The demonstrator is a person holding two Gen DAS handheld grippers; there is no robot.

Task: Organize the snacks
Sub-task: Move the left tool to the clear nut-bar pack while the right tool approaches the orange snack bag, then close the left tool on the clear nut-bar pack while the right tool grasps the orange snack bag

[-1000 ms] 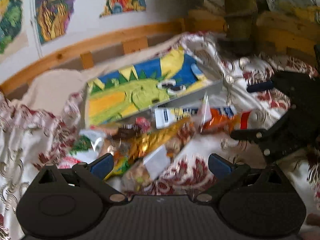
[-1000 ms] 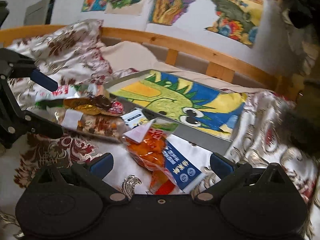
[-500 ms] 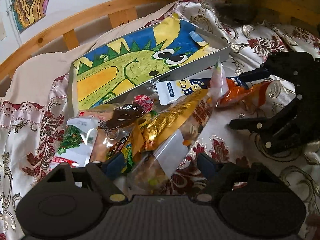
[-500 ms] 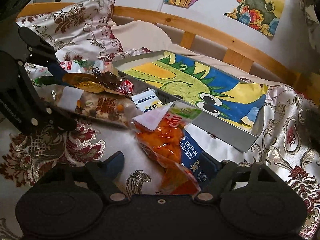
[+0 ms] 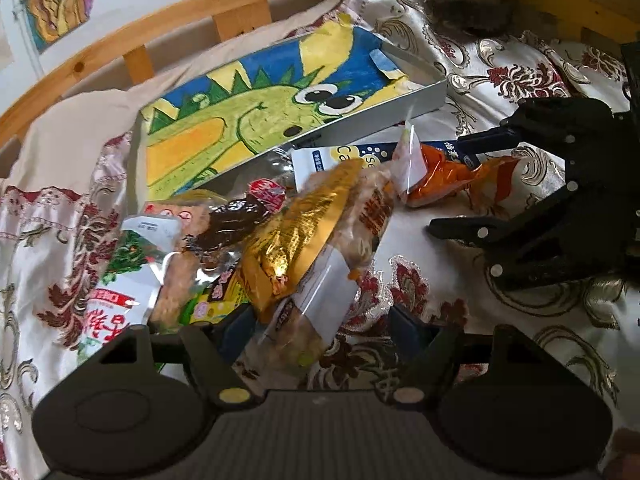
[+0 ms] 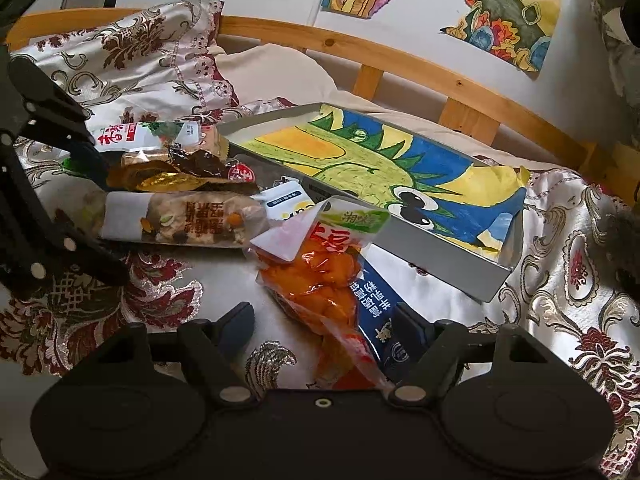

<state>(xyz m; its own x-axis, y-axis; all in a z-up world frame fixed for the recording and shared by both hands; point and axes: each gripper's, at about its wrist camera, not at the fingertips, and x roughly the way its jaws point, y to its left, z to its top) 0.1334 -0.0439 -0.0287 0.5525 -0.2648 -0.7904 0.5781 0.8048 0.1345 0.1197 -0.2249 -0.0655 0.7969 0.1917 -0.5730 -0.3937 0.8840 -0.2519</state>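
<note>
The snacks lie heaped on the bed [image 6: 568, 264], just beside the near wall of the grey tray [image 6: 436, 248], presumably staged for sorting into it. The left gripper [image 5: 320, 330] is positioned with jaws spread around the nut-bar packet [image 5: 320, 280]. The right gripper [image 6: 324, 326] is positioned with jaws spread around the orange snack bag [image 6: 316, 276], a crinkled clear pouch with a white-green header.

One tray [image 6: 486, 276] lies beyond the fingers. About seven snack packets are heaped ahead of them: one orange packet [image 6: 320, 276], one blue-and-white packet [image 6: 378, 308], one nut bar [image 6: 188, 224], one gold packet [image 5: 292, 236], one brown wrapper [image 5: 232, 220], one white-and-green packet [image 5: 120, 292] and one yellow-green packet [image 5: 216, 300].
</note>
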